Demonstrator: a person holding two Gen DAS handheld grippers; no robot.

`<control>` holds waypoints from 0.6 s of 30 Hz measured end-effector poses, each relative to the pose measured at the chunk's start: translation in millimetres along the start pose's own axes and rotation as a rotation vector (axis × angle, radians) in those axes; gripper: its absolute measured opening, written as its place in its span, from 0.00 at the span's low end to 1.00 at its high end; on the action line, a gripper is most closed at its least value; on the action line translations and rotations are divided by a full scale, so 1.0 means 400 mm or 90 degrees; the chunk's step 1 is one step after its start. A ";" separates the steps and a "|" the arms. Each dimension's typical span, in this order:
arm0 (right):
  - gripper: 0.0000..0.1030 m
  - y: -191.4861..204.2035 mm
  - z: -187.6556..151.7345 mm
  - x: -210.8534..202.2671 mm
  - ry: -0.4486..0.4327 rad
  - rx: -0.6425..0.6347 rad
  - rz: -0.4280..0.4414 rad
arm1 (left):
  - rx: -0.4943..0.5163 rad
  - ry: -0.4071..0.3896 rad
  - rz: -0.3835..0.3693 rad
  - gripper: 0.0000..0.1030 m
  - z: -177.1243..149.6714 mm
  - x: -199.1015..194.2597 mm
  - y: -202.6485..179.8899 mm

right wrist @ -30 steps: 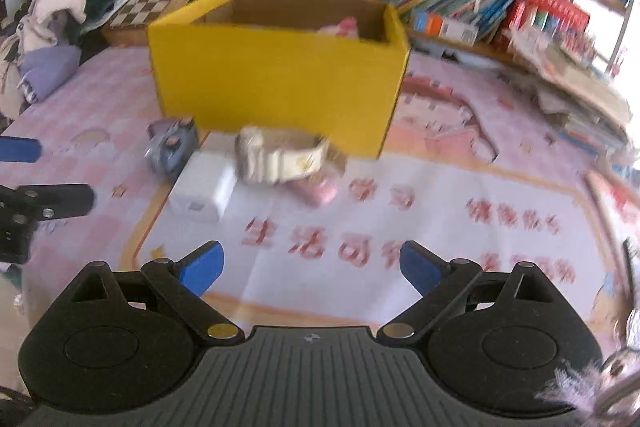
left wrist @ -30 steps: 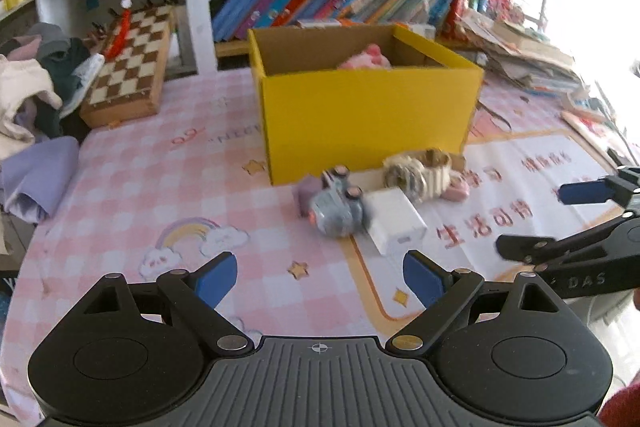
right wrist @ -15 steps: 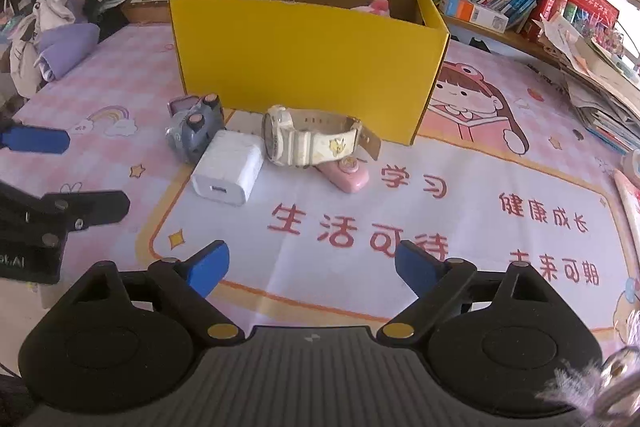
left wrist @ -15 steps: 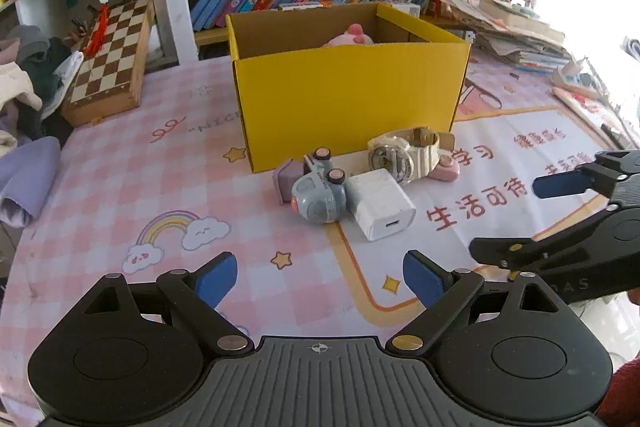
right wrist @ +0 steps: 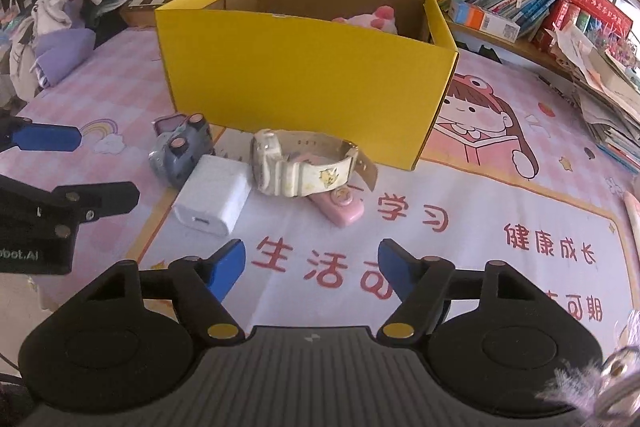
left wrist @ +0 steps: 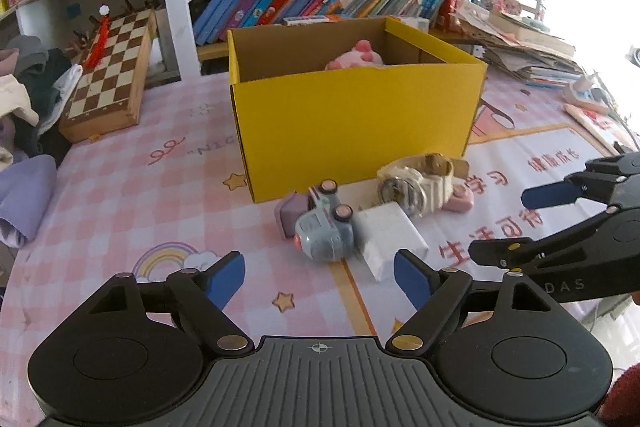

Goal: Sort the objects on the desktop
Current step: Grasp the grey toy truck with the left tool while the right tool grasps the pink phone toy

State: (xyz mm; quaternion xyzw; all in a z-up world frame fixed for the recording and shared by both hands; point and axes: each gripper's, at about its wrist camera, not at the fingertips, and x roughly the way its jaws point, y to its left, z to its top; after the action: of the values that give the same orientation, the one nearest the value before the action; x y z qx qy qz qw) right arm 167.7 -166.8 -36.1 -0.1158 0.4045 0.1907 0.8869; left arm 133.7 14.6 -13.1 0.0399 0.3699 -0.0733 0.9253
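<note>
Yellow box (right wrist: 304,75) awaits; my left gripper (left wrist: 320,277) and right gripper (right wrist: 312,265) agape (empty), next clamp toy car (left wrist: 324,233).

Bright daylight, right-side glare, fisheye-bent edges.

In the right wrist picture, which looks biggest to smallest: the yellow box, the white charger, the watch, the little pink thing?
1. Yellow box
2. Watch and white charger, too alike to rank
3. Little pink thing, partly hidden behind the watch

Bare mat lay open before the white plastic charger block (right wrist: 212,197); the tall yellow cardboard box (right wrist: 304,87) walled off the far side.
</note>
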 end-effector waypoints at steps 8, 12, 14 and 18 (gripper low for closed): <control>0.67 -0.023 0.024 0.031 0.009 -0.007 0.001 | -0.008 0.015 0.001 0.71 0.033 0.064 -0.003; 0.66 -0.036 0.034 0.047 0.015 -0.009 0.000 | -0.018 0.028 0.008 0.65 0.039 0.095 0.006; 0.63 -0.041 0.040 0.056 0.018 -0.010 0.001 | -0.032 0.034 0.010 0.61 0.043 0.108 0.013; 0.55 -0.049 0.051 0.079 0.029 -0.009 0.008 | -0.047 0.043 0.008 0.56 0.049 0.126 0.022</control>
State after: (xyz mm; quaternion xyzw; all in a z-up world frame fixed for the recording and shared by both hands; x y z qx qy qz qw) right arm 208.9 -169.3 -45.9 -0.1237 0.4240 0.1964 0.8754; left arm 184.6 15.3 -33.7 0.0101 0.4030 -0.0524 0.9136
